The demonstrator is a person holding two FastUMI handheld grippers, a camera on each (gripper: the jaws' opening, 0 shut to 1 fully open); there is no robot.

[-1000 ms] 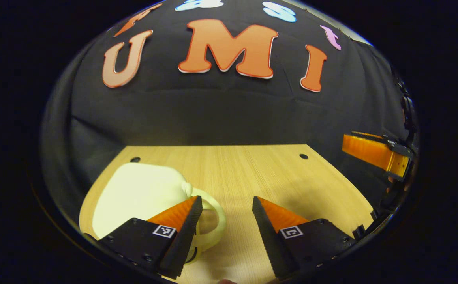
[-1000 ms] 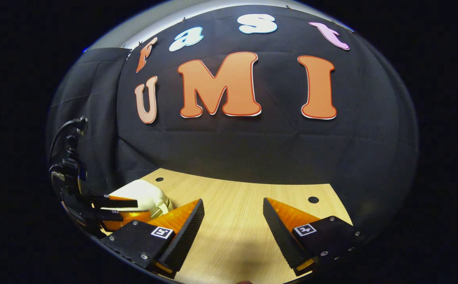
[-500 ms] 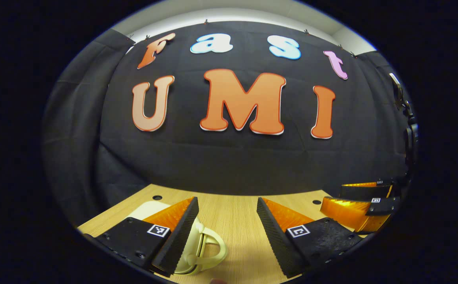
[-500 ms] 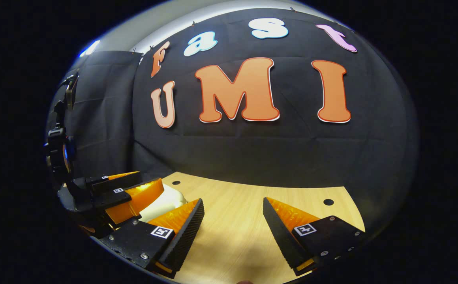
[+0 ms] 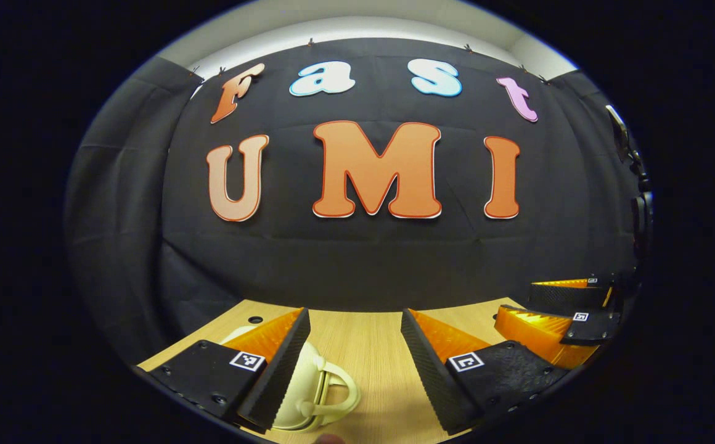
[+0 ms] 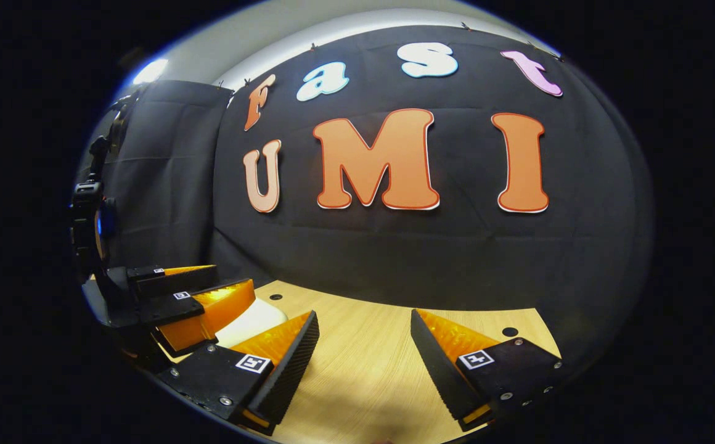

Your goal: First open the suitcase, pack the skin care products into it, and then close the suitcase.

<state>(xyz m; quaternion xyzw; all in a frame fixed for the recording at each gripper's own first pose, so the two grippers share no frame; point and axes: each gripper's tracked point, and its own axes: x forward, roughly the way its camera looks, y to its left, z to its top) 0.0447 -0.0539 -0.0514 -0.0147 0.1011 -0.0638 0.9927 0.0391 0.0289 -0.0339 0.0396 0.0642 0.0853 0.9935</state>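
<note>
A small cream suitcase (image 5: 309,383) lies on the wooden table (image 5: 370,357), its loop handle (image 5: 340,396) pointing toward the table's middle. My left gripper (image 5: 354,314) is open just above and in front of it, and its left finger covers most of the shell. In the right gripper view, a patch of the suitcase (image 6: 249,320) shows behind the left gripper (image 6: 234,277). My right gripper (image 6: 363,316) is open over bare wood with nothing between its fingers. It also appears at the right edge of the left gripper view, as the right gripper (image 5: 518,300).
The black cloth wall stands close behind the table's far edge (image 6: 394,299). Small round holes (image 6: 509,332) sit near the table's back corners. Bare wood (image 6: 357,376) stretches to the right of the suitcase.
The left gripper view has tilted up, so the suitcase has dropped low and is mostly behind the left finger. The right gripper has drawn nearer to the left one. Both stay open.
</note>
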